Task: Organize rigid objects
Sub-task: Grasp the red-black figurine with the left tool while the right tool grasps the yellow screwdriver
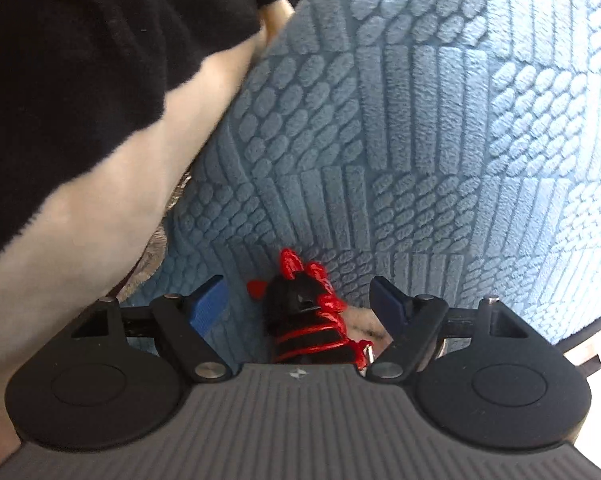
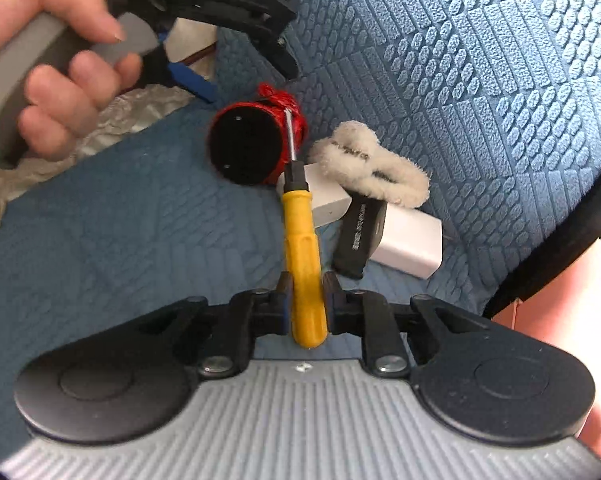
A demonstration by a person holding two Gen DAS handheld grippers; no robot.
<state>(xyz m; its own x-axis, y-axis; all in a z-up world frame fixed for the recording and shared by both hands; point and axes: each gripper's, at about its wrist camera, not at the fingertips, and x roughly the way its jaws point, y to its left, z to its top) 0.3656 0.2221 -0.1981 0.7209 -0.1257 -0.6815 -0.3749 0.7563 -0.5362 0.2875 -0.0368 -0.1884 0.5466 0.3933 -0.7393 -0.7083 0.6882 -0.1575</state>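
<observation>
A black spool wound with red cord (image 1: 300, 316) lies on the blue quilted blanket (image 1: 420, 140). My left gripper (image 1: 298, 304) stands open around the spool, with a gap between each blue pad and it. In the right wrist view the same spool (image 2: 248, 144) lies under the left gripper (image 2: 240, 76), which a hand (image 2: 60, 60) holds. My right gripper (image 2: 306, 300) is shut on the handle of a yellow screwdriver (image 2: 302, 240). The screwdriver's metal tip rests against the spool's red side.
Right of the spool lie a white fluffy band (image 2: 372, 160), a white block (image 2: 328, 196), a black flat object (image 2: 358, 236) and a white charger (image 2: 408, 240). A black and white soft fabric (image 1: 80, 120) fills the left side. Crumpled silver material (image 2: 132, 120) lies at the blanket's left edge.
</observation>
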